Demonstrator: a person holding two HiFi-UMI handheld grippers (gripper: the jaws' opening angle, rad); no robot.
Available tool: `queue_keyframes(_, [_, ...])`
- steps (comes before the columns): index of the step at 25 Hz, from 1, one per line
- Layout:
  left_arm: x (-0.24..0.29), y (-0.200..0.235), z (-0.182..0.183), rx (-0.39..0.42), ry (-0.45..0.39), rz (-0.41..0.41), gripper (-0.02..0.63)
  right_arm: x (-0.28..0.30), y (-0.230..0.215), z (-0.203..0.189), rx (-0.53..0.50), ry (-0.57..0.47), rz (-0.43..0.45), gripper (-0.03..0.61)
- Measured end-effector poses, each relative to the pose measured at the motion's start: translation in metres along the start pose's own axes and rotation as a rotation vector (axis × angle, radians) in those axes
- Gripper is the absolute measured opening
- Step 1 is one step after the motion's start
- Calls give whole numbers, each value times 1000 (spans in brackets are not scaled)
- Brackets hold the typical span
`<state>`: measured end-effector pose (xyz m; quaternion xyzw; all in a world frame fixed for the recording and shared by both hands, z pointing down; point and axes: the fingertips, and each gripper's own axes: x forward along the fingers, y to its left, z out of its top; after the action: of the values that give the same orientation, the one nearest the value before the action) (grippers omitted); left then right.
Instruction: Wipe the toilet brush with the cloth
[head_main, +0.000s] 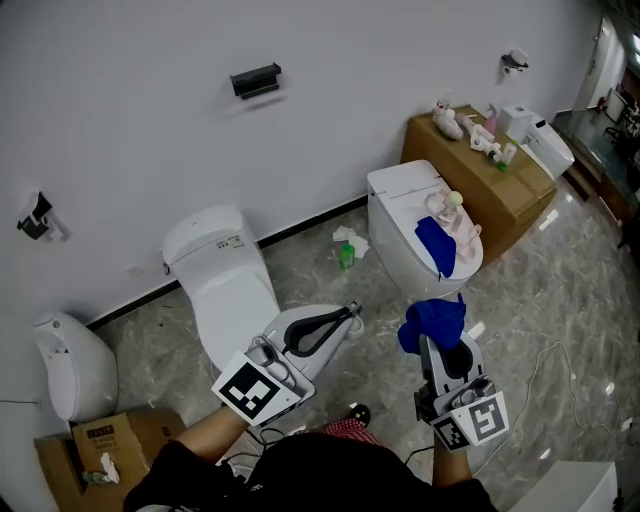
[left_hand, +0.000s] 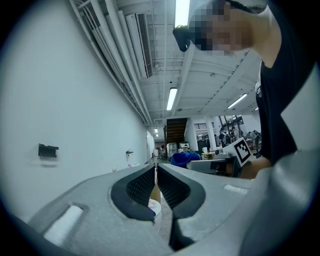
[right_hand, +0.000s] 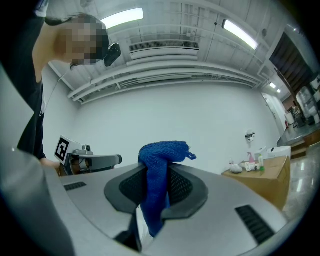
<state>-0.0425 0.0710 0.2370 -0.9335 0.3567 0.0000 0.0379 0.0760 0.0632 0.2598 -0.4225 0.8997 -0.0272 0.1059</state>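
Nearest, fingers of right gripper (head_main: 435, 340) clamped on bunched blue cloth (head_main: 432, 318); fingers of left gripper (head_main: 350, 312) clenched together, empty; white toilet (head_main: 215, 270) beyond.

The cloth (right_hand: 159, 170) is deep blue. The near toilet (head_main: 225, 290) and the wall (head_main: 150, 150) are white. The floor (head_main: 570, 300) is grey marble with pale veins. The box (head_main: 500, 200) is brown, the bottle (head_main: 346, 257) green.
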Motion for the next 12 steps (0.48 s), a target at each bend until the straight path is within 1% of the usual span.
queue_keyframes(4, [12, 1, 0, 4, -2, 17, 0, 3, -13, 1, 3, -1, 19, 77])
queue_keyframes(8, [24, -2, -4, 20, 22, 27, 0, 3, -26, 2, 6, -1, 33, 77])
queue_keyframes(12, [34, -6, -6, 34, 26, 46, 0, 0, -38, 0, 13, 4, 48, 77])
